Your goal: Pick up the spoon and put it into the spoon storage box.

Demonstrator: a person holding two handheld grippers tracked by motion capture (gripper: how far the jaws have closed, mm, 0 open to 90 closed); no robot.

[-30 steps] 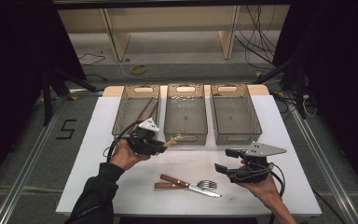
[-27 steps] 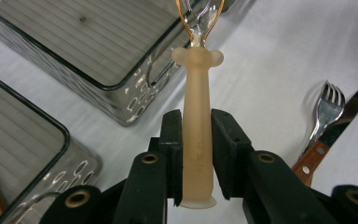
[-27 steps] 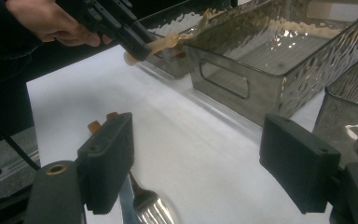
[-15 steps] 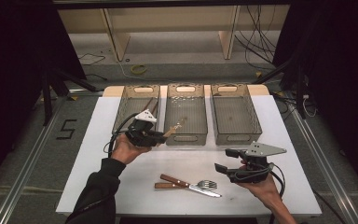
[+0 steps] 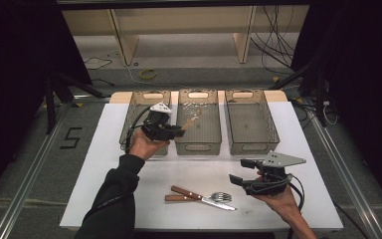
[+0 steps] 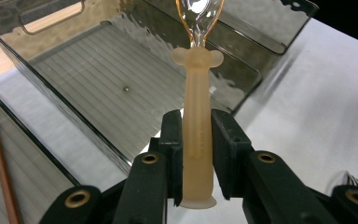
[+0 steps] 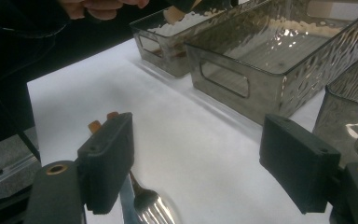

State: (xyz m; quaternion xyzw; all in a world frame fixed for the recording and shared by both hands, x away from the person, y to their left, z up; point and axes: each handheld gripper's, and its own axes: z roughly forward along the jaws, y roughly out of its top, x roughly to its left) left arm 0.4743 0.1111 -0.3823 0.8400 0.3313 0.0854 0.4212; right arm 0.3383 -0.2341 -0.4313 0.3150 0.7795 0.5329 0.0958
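Left tool (image 6: 197, 154) grips the spoon (image 6: 198, 107) by its handle, bowl pointing straight ahead over the middle bin (image 5: 199, 135).

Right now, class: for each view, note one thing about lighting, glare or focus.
High view: the white table is brightly lit and the surroundings are dark. Left gripper view: glare ripples on the middle bin, and the spoon handle is sharp. Right gripper view: the fork near the lens is blurred.

I see spoon (image 6: 197, 135): pale orange handle clamped in my left gripper (image 6: 196, 140), clear bowl end out over middle bin (image 5: 197, 124).
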